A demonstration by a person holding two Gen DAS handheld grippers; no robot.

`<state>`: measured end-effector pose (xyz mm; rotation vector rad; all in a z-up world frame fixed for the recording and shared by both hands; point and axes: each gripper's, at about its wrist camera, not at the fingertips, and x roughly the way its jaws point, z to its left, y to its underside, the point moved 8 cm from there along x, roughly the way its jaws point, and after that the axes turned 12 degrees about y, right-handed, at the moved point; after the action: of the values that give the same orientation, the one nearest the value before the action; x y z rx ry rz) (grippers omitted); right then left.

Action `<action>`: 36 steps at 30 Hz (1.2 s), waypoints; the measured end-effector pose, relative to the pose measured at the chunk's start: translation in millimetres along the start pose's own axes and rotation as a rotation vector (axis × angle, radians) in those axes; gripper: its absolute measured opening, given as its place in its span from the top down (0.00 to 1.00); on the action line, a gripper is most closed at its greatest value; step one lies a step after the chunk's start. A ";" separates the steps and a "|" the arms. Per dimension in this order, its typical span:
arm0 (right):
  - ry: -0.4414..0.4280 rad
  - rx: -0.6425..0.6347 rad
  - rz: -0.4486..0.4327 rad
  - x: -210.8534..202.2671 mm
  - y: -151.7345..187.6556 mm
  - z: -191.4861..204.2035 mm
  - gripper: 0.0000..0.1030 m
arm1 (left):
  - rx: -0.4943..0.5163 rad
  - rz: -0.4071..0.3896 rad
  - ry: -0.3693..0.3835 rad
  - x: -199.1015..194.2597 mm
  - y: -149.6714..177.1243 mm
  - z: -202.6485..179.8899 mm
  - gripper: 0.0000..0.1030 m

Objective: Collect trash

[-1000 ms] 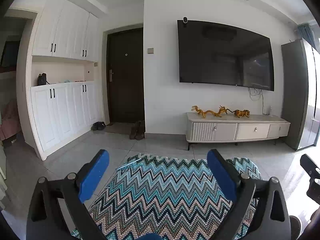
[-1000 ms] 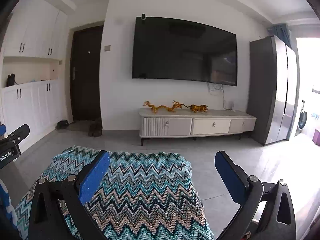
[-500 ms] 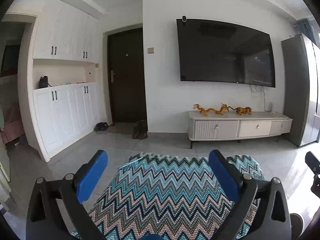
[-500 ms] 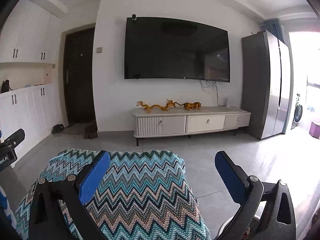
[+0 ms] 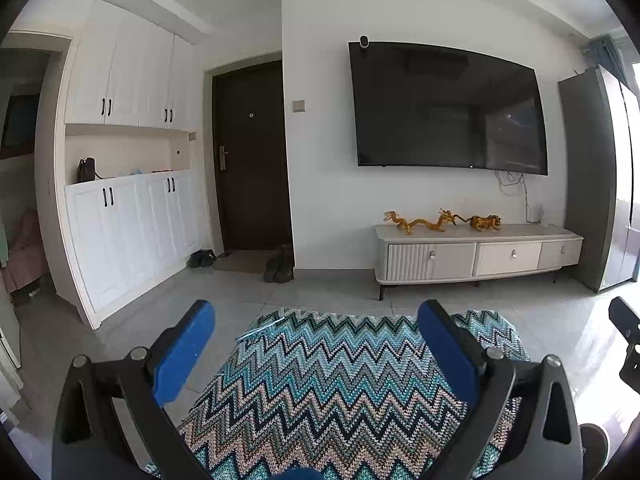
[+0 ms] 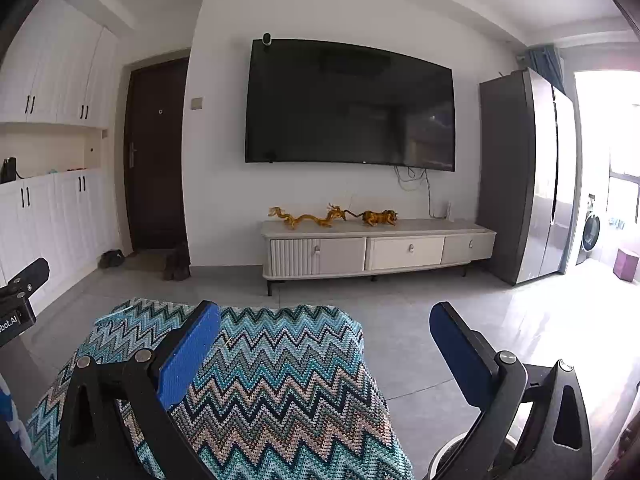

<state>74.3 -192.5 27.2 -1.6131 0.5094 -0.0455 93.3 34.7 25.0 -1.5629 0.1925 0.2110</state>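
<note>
No trash shows in either view. My left gripper (image 5: 316,320) is open and empty, its blue pads (image 5: 184,352) spread above a surface covered by a zigzag-patterned blanket (image 5: 328,384). My right gripper (image 6: 326,320) is open and empty, held over the right edge of the same blanket (image 6: 272,376) and the grey tiled floor (image 6: 420,344). Part of the right gripper shows at the right edge of the left wrist view (image 5: 628,340). Part of the left gripper shows at the left edge of the right wrist view (image 6: 20,296).
A wall TV (image 5: 448,108) hangs above a low white cabinet (image 5: 476,254) with golden dragon figures (image 5: 420,222). A dark door (image 5: 252,156) with shoes (image 5: 280,268) beside it is left of them. White cupboards (image 5: 124,232) stand far left, a grey fridge (image 6: 528,176) right.
Both views have drifted a little: the room has shifted slightly right in the left wrist view and left in the right wrist view. Both grippers stay open and empty.
</note>
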 end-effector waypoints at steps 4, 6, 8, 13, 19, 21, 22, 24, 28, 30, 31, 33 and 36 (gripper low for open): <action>0.002 -0.005 -0.011 -6.9 -2.6 -1.9 0.00 | -0.001 -0.004 0.011 -5.6 -1.3 0.7 0.01; 0.002 -0.007 -0.020 -11.8 -4.6 -3.0 0.00 | -0.005 -0.011 0.018 -10.4 -3.0 1.4 0.01; 0.004 -0.010 -0.029 -17.2 -6.5 -3.6 0.00 | -0.007 -0.020 0.022 -16.8 -4.0 2.4 0.01; 0.003 -0.009 -0.051 -31.7 -11.4 -5.2 0.00 | -0.015 -0.036 0.026 -29.6 -8.9 6.6 0.01; -0.003 -0.011 -0.078 -51.7 -16.6 -7.6 0.00 | -0.026 -0.057 0.025 -47.5 -14.2 12.7 0.01; -0.005 -0.010 -0.088 -58.5 -18.6 -9.3 0.00 | -0.025 -0.063 0.026 -53.9 -16.1 13.4 0.01; -0.006 -0.008 -0.092 -62.6 -19.0 -10.1 0.00 | -0.023 -0.067 0.026 -57.8 -16.4 13.5 0.01; -0.008 -0.007 -0.100 -69.2 -20.7 -10.5 0.00 | -0.018 -0.073 0.024 -65.1 -16.4 13.8 0.01; -0.015 -0.004 -0.118 -83.7 -22.8 -13.4 0.00 | -0.025 -0.076 0.030 -77.6 -18.5 15.3 0.01; -0.020 -0.005 -0.124 -90.8 -22.7 -14.3 0.00 | -0.031 -0.078 0.033 -84.0 -19.2 16.7 0.01; -0.023 -0.007 -0.126 -93.7 -22.8 -14.1 0.00 | -0.032 -0.078 0.031 -86.4 -19.8 17.3 0.01; -0.028 -0.006 -0.131 -98.5 -23.2 -15.5 0.00 | -0.034 -0.077 0.028 -91.6 -19.6 18.5 0.01; -0.036 -0.003 -0.139 -105.6 -24.4 -16.3 0.00 | -0.033 -0.064 0.023 -95.0 -17.9 19.9 0.01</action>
<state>-18.6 -170.6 80.9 -1.6471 0.3690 -0.1196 5.7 53.6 66.4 -1.6026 0.1581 0.1467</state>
